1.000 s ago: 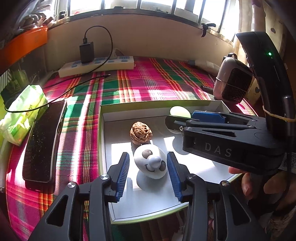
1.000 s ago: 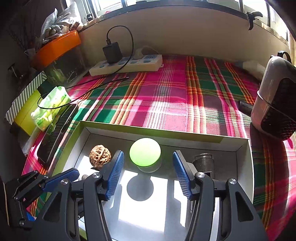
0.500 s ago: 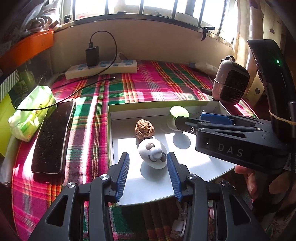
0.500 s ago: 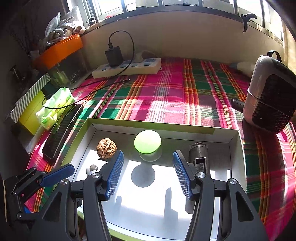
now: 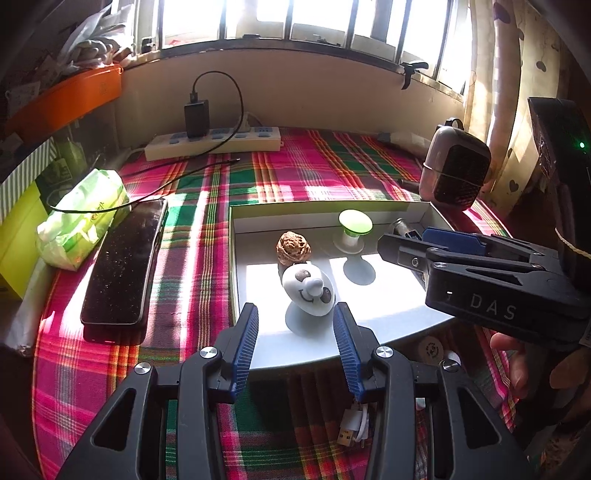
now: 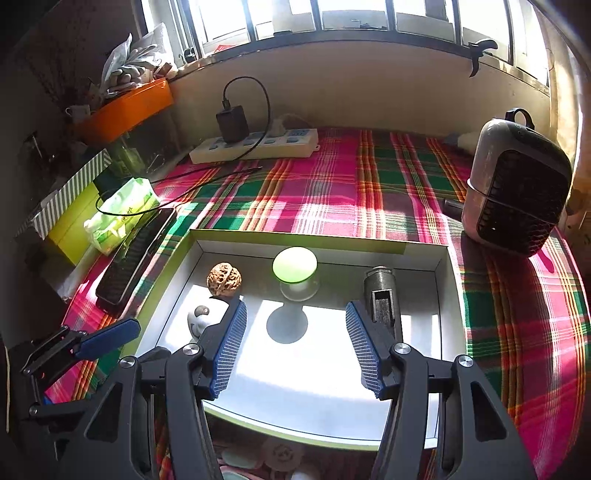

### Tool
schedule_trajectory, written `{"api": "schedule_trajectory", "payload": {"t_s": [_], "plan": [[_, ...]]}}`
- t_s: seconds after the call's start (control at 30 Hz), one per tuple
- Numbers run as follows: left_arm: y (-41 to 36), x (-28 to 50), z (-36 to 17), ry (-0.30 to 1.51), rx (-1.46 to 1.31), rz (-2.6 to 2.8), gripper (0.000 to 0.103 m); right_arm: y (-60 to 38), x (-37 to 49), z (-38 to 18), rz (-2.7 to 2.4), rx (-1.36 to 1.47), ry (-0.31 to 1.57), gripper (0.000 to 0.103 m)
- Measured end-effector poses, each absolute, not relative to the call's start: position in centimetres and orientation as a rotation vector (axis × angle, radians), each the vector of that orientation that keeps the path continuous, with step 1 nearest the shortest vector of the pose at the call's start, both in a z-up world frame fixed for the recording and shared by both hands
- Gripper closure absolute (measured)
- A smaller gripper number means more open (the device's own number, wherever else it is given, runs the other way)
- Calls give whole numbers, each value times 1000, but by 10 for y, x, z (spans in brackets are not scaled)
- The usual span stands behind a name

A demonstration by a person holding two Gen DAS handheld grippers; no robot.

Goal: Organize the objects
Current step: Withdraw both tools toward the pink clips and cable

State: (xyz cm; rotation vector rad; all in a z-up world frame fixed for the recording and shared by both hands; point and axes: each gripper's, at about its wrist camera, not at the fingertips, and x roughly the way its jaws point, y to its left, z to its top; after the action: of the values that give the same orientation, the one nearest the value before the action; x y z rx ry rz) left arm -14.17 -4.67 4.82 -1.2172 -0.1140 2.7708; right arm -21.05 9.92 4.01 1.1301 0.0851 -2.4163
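Right wrist: tray (image 6: pixel 448 280) holds walnut (image 6: pixel 224 278), green-capped piece (image 6: pixel 294 266), metal cylinder (image 6: pixel 380 291).

Sun pours through a barred window (image 6: pixel 369 14) onto the plaid tablecloth (image 6: pixel 332 184) below a beige wall (image 6: pixel 351 77).

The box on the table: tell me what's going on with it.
A person holds a hand-held gripper in each hand over the shallow box. Left hand-held gripper and right hand-held gripper are both open and empty. Inside sit a walnut, a white smiley toy, a green-capped piece and a dark metal part.
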Motion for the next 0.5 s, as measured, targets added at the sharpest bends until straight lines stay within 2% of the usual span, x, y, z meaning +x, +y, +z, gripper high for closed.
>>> {"api": "schedule_trajectory", "payload": {"t_s": [0.5], "plan": [[-51, -98, 47, -162, -1170, 2754, 63, 134, -161, 38, -2470, 1068, 100, 46]]}}
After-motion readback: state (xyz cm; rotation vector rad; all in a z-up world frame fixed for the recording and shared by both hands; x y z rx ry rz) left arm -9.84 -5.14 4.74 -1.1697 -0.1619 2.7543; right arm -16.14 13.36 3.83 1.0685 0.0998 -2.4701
